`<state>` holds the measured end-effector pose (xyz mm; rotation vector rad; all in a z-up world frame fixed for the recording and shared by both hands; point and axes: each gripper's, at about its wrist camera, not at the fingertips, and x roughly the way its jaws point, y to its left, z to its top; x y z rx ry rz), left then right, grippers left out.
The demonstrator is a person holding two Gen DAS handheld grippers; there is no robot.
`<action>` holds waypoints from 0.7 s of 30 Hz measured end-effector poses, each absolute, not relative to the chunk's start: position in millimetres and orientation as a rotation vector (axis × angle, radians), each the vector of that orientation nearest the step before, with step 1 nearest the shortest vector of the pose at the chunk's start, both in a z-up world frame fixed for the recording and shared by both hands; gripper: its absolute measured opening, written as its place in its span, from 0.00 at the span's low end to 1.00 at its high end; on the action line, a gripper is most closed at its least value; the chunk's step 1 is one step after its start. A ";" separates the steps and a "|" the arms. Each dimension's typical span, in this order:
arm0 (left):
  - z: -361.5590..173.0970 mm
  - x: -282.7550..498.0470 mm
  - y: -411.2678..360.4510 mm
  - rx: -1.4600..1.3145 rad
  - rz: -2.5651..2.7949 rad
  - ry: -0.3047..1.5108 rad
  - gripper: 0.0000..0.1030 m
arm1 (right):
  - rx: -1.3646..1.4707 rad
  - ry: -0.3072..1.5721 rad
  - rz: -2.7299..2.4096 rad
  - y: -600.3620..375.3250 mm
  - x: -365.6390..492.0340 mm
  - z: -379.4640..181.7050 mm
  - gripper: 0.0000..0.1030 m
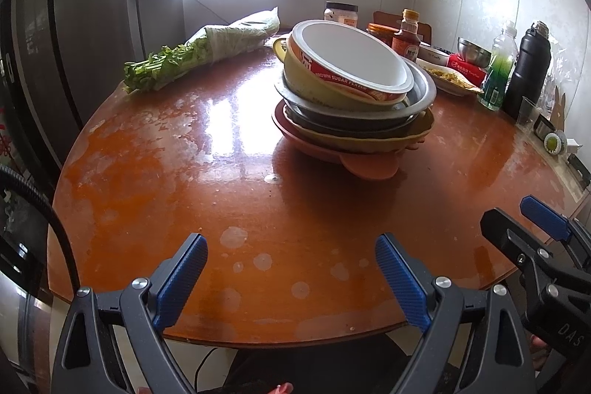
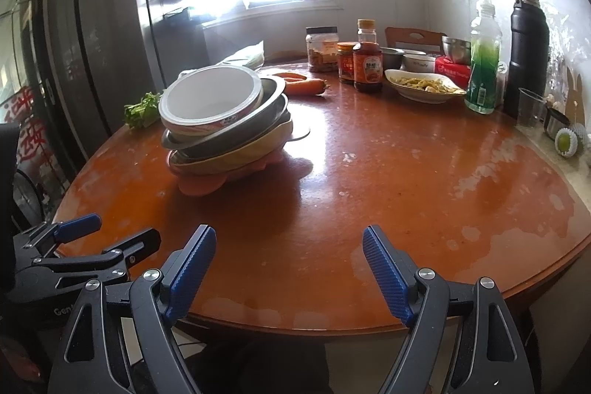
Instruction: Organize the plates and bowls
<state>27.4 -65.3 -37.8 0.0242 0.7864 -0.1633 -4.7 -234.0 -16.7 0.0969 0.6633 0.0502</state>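
Observation:
A leaning stack of bowls and plates [image 1: 351, 91] stands on the round brown table [image 1: 184, 172]; it also shows in the right wrist view [image 2: 225, 120]. From the top: a white paper bowl with red print [image 1: 354, 61], a yellow bowl, a steel bowl [image 1: 421, 91], a yellow dish, a pink plate [image 1: 369, 168] at the bottom. My left gripper [image 1: 291, 242] is open and empty over the table's near edge. My right gripper [image 2: 290, 233] is open and empty beside it, to the right [image 1: 517, 220]. Both are well short of the stack.
A bunch of greens [image 1: 199, 54] lies at the back left. Jars, a sauce bottle [image 2: 367, 65], a dish of food [image 2: 424, 85], a green bottle [image 2: 482, 61], a black flask [image 2: 528, 50], a carrot [image 2: 306, 85] and cups stand at the back right.

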 end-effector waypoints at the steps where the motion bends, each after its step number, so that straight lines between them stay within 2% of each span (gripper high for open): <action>1: -37.4 27.3 -65.4 0.023 -0.162 0.785 0.90 | 0.097 0.662 0.052 -234.3 -5.1 -16.7 0.80; 21: -41.5 28.7 -66.6 0.032 -0.161 0.799 0.90 | 0.106 0.670 0.048 -235.5 -3.8 -20.7 0.80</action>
